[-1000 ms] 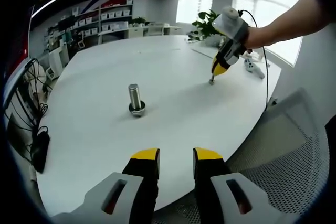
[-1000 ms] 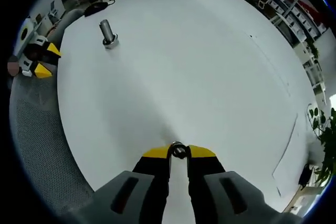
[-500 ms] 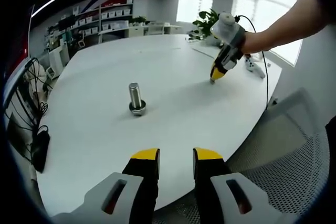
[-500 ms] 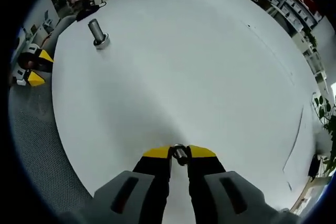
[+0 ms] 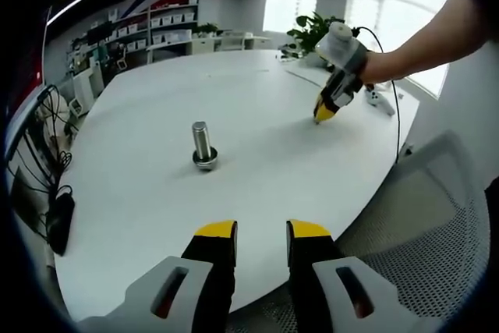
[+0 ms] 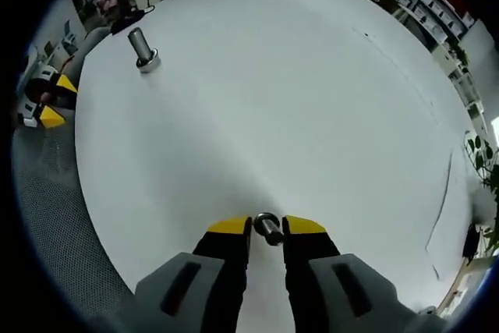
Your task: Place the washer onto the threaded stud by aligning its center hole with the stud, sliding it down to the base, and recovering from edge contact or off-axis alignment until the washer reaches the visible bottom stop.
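washer: small metal ring [image 6: 267,226] sitting between the right gripper's yellow jaw tips, lower centre of right gripper view; looks like a short stub or a second piece hangs off it, can't resolve which. In left gripper view it's too small to pick out at the far gripper's tips.
right gripper: [image 6: 266,226] jaws nearly together, pinching the washer from both sides; tips low over the table, contact with the surface can't be told. Also seen upper right of left gripper view [image 5: 323,113], yellow tips pointing down at the tabletop, held by a person's hand; forearm cut off by the frame edge.
threaded stud: upright grey stud [image 5: 201,144] left of centre in left gripper view, on a wider round base; threads not resolvable. Upper left in right gripper view [image 6: 142,48], well apart from the washer. Whether a nut or washer already sits at its base: cannot tell.
left gripper: [image 5: 261,233] jaws apart, nothing between them, bottom centre of left gripper view, at the near table edge. Far left edge of right gripper view [image 6: 48,103], partly cut off.
table: white round top [image 5: 257,161], stud standing on it.
chair: grey mesh seat [image 5: 425,216] lower right, partly out of frame.
background: shelves and plant [image 5: 308,37], blurred.
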